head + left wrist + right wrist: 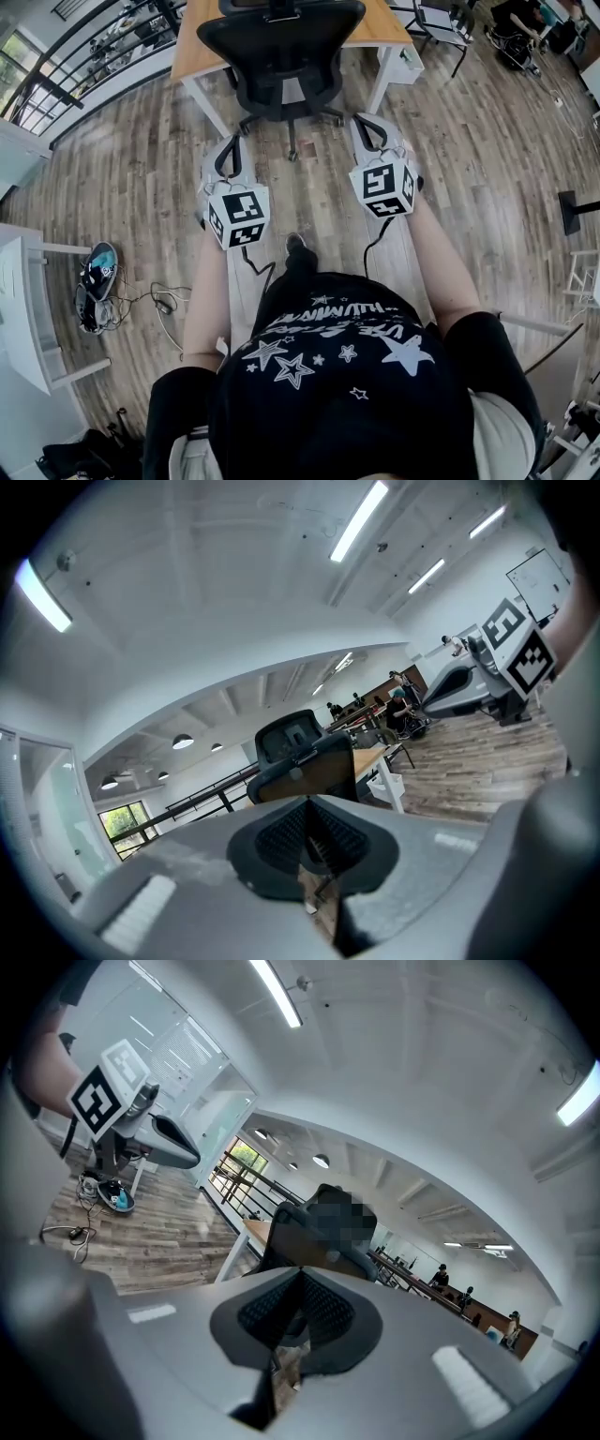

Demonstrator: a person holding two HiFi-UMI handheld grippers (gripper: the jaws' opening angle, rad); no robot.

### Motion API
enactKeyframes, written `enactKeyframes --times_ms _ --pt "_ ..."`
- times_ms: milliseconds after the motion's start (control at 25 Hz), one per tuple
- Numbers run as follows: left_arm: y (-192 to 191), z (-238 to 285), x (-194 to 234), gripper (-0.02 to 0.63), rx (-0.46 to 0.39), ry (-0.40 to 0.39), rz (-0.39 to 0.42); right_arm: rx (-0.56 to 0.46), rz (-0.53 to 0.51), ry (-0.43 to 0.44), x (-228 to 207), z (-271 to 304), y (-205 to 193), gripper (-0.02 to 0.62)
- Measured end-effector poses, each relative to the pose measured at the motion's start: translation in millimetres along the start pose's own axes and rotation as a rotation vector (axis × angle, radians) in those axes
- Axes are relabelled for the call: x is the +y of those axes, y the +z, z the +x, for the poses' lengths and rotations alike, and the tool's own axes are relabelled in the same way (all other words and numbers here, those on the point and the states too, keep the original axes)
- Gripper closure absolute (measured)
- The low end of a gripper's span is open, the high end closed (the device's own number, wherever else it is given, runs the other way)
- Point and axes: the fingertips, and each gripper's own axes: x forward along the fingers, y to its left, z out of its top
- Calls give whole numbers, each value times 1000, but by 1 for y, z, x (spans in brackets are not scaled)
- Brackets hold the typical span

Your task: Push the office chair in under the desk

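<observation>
A black office chair (281, 47) stands at the wooden-topped desk (199, 33), its backrest toward me and its wheeled base on the plank floor. My left gripper (230, 150) and right gripper (367, 127) point at it side by side, both shut and empty, a short way from the chair base and not touching it. In the left gripper view the chair (305, 757) rises just beyond the shut left gripper (309, 841), with the desk (370, 757) behind. The right gripper view shows the chair (300, 1232) above the shut right gripper (300, 1312).
White desk legs flank the chair, and a white bin (403, 61) sits by the right leg. Cables and a blue-black object (98, 272) lie on the floor at left beside a white table (23, 309). A railing (84, 47) runs at top left; a black stand (572, 211) is at right.
</observation>
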Motion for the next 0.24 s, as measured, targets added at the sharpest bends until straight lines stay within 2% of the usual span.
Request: enactKeyframes --times_ms 240 --pt "-1 -12 -8 604 -1 -2 -9 1 12 -7 0 -12 -3 594"
